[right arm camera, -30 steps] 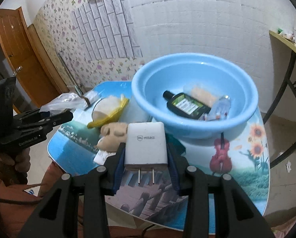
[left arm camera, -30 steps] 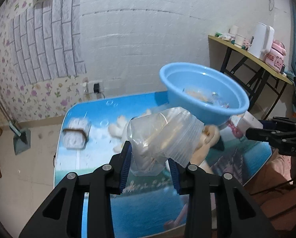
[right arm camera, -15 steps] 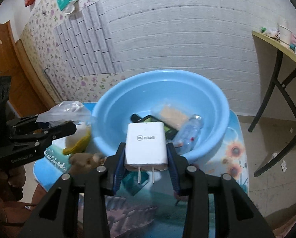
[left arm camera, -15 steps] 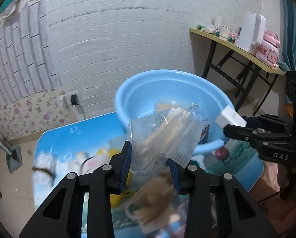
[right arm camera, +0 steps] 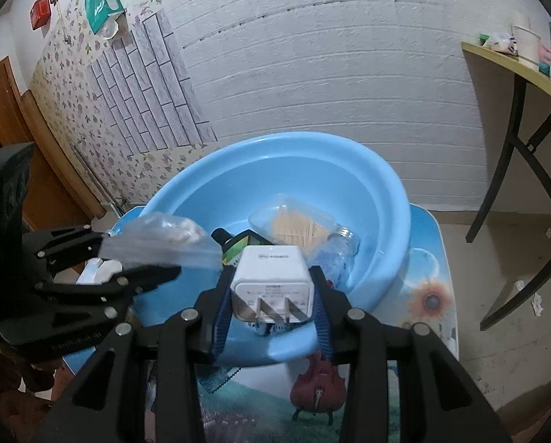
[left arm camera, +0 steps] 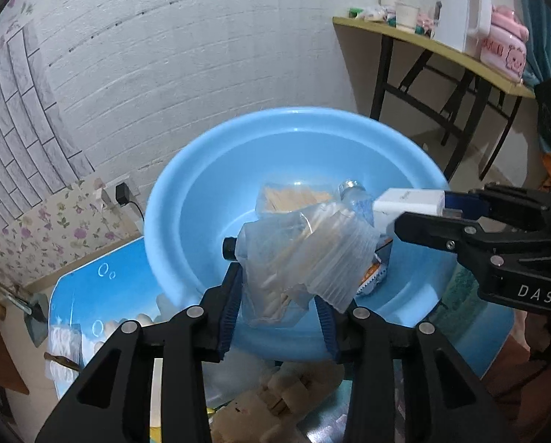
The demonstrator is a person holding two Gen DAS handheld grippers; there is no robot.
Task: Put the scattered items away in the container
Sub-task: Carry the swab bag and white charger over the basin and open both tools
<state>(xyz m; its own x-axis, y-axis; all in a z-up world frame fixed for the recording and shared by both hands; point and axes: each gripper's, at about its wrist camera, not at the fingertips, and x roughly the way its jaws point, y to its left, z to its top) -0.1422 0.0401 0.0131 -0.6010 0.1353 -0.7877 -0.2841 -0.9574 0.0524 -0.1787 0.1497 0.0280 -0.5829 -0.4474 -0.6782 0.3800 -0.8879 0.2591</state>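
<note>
Between the right tongs (right arm camera: 271, 291), white charger (right arm camera: 269, 277).

Inside the basin (right arm camera: 382, 199), frame centre: toothpick box (right arm camera: 293, 223), bottle (right arm camera: 334, 249) right of it; charger (right arm camera: 271, 280) in front.

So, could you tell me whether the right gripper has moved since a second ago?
Yes: the right gripper, shut on the white charger, has advanced over the blue basin.

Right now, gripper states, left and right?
Left gripper: closed on a clear plastic bag.
Right gripper: closed on a white charger plug.
</note>
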